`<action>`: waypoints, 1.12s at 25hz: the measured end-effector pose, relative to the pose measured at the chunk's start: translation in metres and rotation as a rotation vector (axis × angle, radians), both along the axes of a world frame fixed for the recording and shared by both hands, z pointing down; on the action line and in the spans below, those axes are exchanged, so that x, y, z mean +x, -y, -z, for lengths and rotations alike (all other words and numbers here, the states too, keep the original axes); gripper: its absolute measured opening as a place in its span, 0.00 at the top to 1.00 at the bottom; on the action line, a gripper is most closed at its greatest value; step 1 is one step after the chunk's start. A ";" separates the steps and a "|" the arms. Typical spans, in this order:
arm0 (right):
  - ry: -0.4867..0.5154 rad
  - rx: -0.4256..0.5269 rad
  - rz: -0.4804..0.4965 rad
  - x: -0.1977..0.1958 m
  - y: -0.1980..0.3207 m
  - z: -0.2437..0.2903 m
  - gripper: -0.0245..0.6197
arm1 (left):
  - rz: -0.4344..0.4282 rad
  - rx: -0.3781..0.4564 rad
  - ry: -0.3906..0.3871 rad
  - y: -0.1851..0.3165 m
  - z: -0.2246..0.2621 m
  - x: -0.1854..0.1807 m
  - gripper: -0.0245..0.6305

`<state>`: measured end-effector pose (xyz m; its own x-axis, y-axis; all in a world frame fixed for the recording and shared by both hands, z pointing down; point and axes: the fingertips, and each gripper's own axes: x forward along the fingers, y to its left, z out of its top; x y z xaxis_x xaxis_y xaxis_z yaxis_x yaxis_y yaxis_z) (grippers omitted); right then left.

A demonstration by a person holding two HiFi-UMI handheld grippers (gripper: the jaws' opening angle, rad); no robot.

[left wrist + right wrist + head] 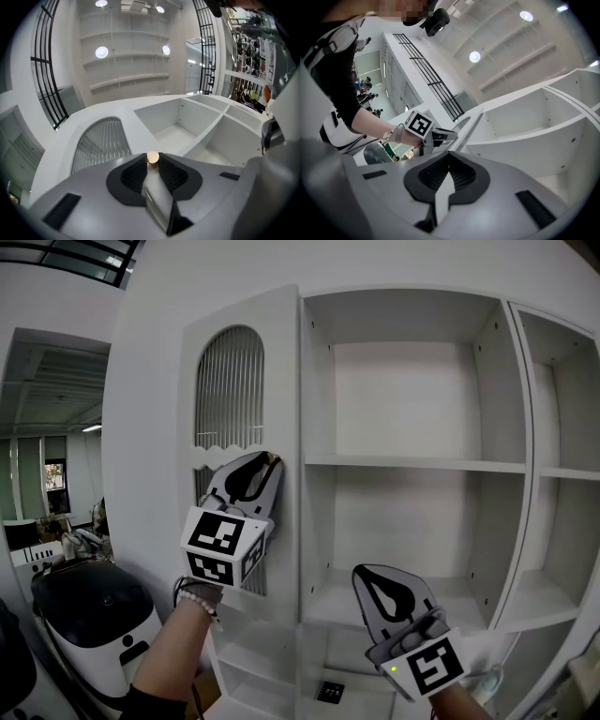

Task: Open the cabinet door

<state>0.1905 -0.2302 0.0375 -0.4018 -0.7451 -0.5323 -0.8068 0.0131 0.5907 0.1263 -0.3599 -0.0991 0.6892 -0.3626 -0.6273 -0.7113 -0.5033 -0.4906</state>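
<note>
Cabinet door (281, 371), white with an arched slatted panel, stands at the left of the unit. It looks shut or at most barely ajar; these views don't settle which. Your left gripper (270, 463) points up at the door's right edge, jaws pinching the small copper-coloured knob (153, 157) between their tips. So the grip looks made and the pull itself is what's left. With the knob on the right edge, the hinges are likely on the left, so expect the door to swing out toward you and leftward. Surroundings: a black-topped white machine (94, 615) sits low at far left, below the door's level. It is probably out of the swing, but watch it. Right of the door are open shelves (412, 463). Your right gripper (366, 571) hovers low in front of them, jaws pressed together on nothing, well apart from the door and not in its way.
</note>
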 end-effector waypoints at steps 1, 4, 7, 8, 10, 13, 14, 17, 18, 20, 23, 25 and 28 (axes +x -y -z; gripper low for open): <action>0.001 -0.002 0.001 -0.001 -0.001 0.000 0.97 | -0.004 0.001 0.000 -0.002 0.000 -0.002 0.85; 0.003 -0.002 0.009 -0.005 -0.003 0.001 0.96 | -0.013 0.001 0.002 -0.007 0.000 -0.009 0.85; 0.004 0.002 0.020 -0.011 -0.004 0.002 0.97 | -0.026 0.003 0.005 -0.014 0.000 -0.017 0.85; 0.004 0.000 0.021 -0.013 -0.004 0.001 0.97 | -0.028 0.006 0.008 -0.016 0.000 -0.019 0.85; 0.002 -0.003 0.025 -0.019 -0.003 0.000 0.97 | -0.028 0.010 0.015 -0.019 0.000 -0.023 0.85; -0.005 -0.003 0.034 -0.029 -0.003 -0.001 0.97 | -0.039 0.007 0.022 -0.024 0.000 -0.031 0.85; -0.007 -0.002 0.035 -0.032 -0.004 0.000 0.96 | -0.047 0.004 0.022 -0.026 0.000 -0.034 0.85; -0.009 -0.003 0.042 -0.039 -0.003 0.000 0.97 | -0.057 0.006 0.026 -0.030 -0.001 -0.041 0.85; -0.009 -0.003 0.046 -0.042 -0.003 0.001 0.97 | -0.056 0.008 0.029 -0.031 -0.001 -0.043 0.85; -0.007 -0.004 0.053 -0.045 -0.002 0.001 0.97 | -0.054 0.012 0.034 -0.034 -0.001 -0.047 0.85; -0.008 -0.004 0.063 -0.050 -0.001 0.001 0.97 | -0.052 0.011 0.035 -0.037 -0.001 -0.052 0.85; -0.011 -0.003 0.072 -0.055 -0.001 0.001 0.97 | -0.046 0.009 0.036 -0.039 -0.001 -0.057 0.84; -0.013 0.000 0.092 -0.064 -0.002 0.002 0.96 | -0.050 0.005 0.032 -0.043 -0.001 -0.065 0.84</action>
<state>0.1260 -0.2285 0.0356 -0.4751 -0.7048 -0.5268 -0.7946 0.0864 0.6009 0.0614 -0.3164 -0.0978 0.7259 -0.3245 -0.6064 -0.6695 -0.5352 -0.5151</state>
